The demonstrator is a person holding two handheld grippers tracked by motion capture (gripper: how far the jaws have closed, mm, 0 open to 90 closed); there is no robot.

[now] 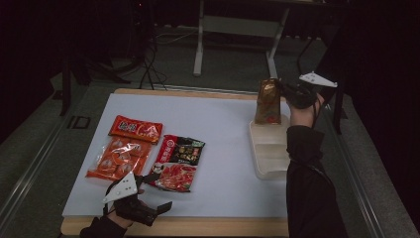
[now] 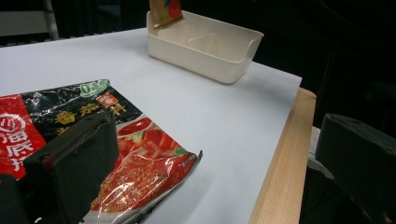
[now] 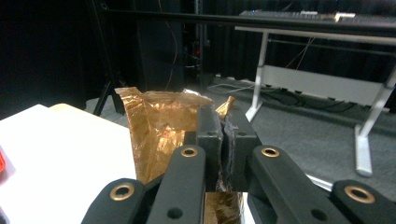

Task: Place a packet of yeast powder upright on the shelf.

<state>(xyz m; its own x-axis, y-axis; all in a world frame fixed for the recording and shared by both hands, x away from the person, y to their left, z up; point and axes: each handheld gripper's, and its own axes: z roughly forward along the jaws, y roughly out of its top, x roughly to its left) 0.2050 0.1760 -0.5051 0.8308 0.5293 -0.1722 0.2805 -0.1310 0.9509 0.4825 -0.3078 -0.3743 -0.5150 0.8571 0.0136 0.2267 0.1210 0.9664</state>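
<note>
Gold foil pouch [image 1: 268, 101] hangs upright from the right gripper [image 1: 286, 92], its bottom edge over the far compartment of the cream divided bin [image 1: 270, 153] at the table's right side. Whether the bottom already touches the bin floor is hard to tell in the dim high view. In the right gripper view the jaws are pinched together on the pouch's crinkled top edge [image 3: 159, 126].

Handling, as judged: light, soft, crumply foil film; slick surface, so a grip on the sealed top seam holds better than one on the bulging body. Contents may shift and swing the pouch when moved.

Left gripper [image 1: 151, 201] rests low at the near table edge, jaws apart, clamping nothing; one jaw sits over the near corner of the red-and-black hotpot base packet [image 2: 116, 154].

Farther left on the white table sheet [image 1: 223, 124]: a red snack packet [image 1: 135, 130] and, just nearer, an orange bag of small wrapped pieces [image 1: 119, 157].
</note>
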